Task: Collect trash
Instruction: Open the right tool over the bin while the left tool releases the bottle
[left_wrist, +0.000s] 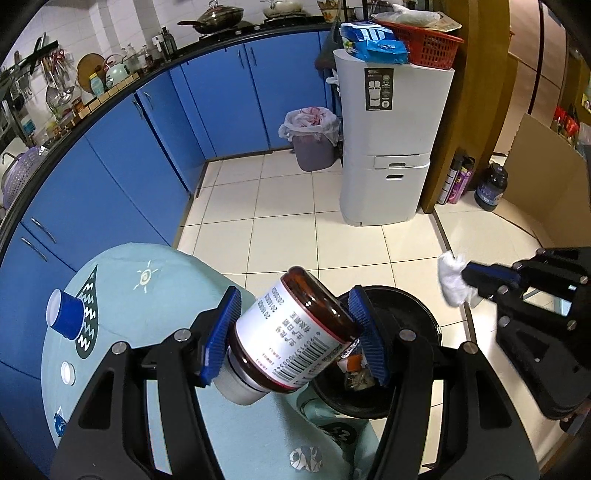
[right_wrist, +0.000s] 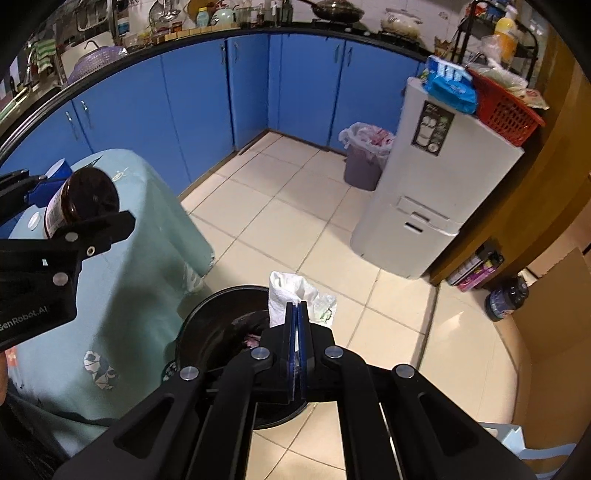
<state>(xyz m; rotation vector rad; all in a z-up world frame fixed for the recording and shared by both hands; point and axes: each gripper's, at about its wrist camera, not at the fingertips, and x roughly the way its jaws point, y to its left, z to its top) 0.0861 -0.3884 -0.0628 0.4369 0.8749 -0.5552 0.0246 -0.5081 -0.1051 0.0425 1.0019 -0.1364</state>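
Note:
My left gripper (left_wrist: 295, 308) is shut on a brown bottle (left_wrist: 295, 332) with a white label and white cap. It holds the bottle tilted at the edge of the teal-clothed table (left_wrist: 147, 295), beside the black trash bin (left_wrist: 406, 306). In the right wrist view the same bottle (right_wrist: 85, 199) shows at the far left in the left gripper (right_wrist: 83, 205). My right gripper (right_wrist: 297, 306) is shut on a crumpled white tissue (right_wrist: 291, 291) over the far rim of the bin (right_wrist: 207, 314). The bin holds some scraps. A blue paper cup (left_wrist: 66, 314) lies tipped on the table.
A small white cap (left_wrist: 67, 371) and a blue scrap (left_wrist: 59, 424) lie on the cloth. Blue cabinets (left_wrist: 129, 166) line the left and back. A lined bin (left_wrist: 312, 140) stands by a white appliance (left_wrist: 391, 147). Bottles (left_wrist: 491, 184) and cardboard (left_wrist: 546, 177) stand at the right.

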